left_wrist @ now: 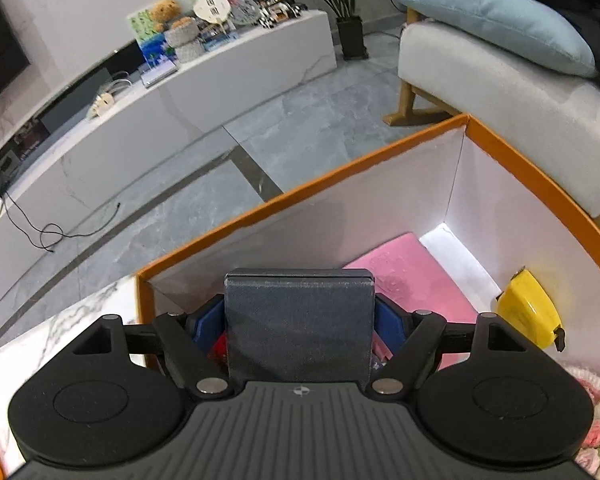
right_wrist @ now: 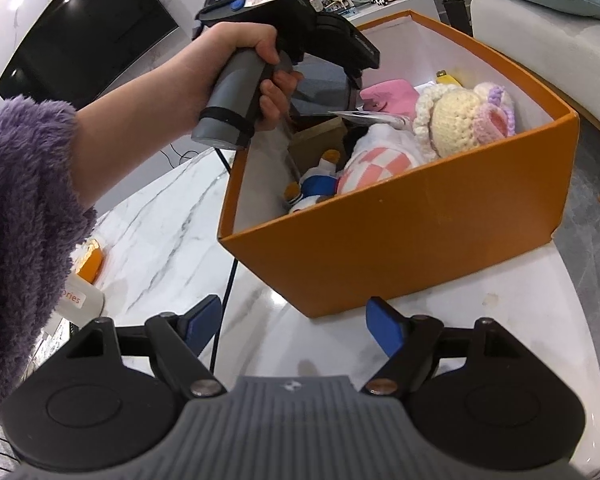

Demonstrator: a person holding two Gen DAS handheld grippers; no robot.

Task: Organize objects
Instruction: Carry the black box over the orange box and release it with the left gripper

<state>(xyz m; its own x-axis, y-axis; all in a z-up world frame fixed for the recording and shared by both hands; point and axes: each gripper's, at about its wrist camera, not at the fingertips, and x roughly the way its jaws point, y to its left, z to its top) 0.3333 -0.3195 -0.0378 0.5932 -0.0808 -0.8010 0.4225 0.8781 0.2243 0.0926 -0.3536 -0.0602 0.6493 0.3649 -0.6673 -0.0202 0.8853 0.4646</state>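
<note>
The left hand-held gripper has its blue pads clamped on a flat, dark grey rectangular case, held over the open orange cardboard box at the far end of the white marble surface. The case looks rigid and light; gripping its side edges suits it. Below lie a pink foam slab, a yellow tape measure and soft crocheted dolls, crowding the drop spot. The right hand-held gripper hangs wide apart, empty, above the surface's near edge.
</note>
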